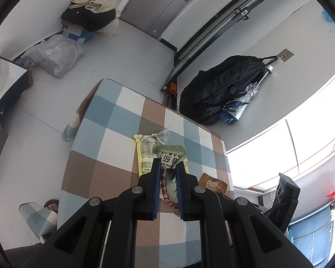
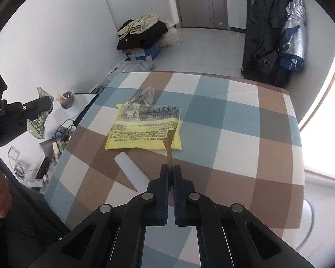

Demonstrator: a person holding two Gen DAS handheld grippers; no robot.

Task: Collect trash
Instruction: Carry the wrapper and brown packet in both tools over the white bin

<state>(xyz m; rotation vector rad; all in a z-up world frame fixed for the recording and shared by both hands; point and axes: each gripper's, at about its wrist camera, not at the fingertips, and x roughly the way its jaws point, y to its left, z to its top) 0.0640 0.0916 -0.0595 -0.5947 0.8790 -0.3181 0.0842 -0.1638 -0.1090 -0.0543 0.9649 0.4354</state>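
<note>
In the left wrist view my left gripper [image 1: 167, 164] is shut on a crumpled white-and-red snack wrapper [image 1: 169, 156] with a silver inside, held above the checked table [image 1: 114, 116]. Beyond it lie a yellow wrapper [image 1: 145, 154] and a clear printed wrapper [image 1: 160, 134]. A brown "LOVE" wrapper [image 1: 213, 186] hangs at the right. In the right wrist view my right gripper [image 2: 171, 167] is shut on that thin brown wrapper [image 2: 169, 147], seen edge-on over the yellow wrapper [image 2: 145, 134]. Clear wrappers [image 2: 145, 96] lie behind. The left gripper [image 2: 47, 106] shows at far left with its wrapper [image 2: 36, 129].
A white tube [image 2: 131, 172] lies on the table near my right fingers. A black bag [image 2: 265, 33] and a folded umbrella [image 2: 293, 33] hang on the wall. Clothes are piled on a box [image 2: 143, 33]. A low side surface holds a cup [image 2: 68, 100] and cables. Checked slippers [image 1: 38, 218] sit on the floor.
</note>
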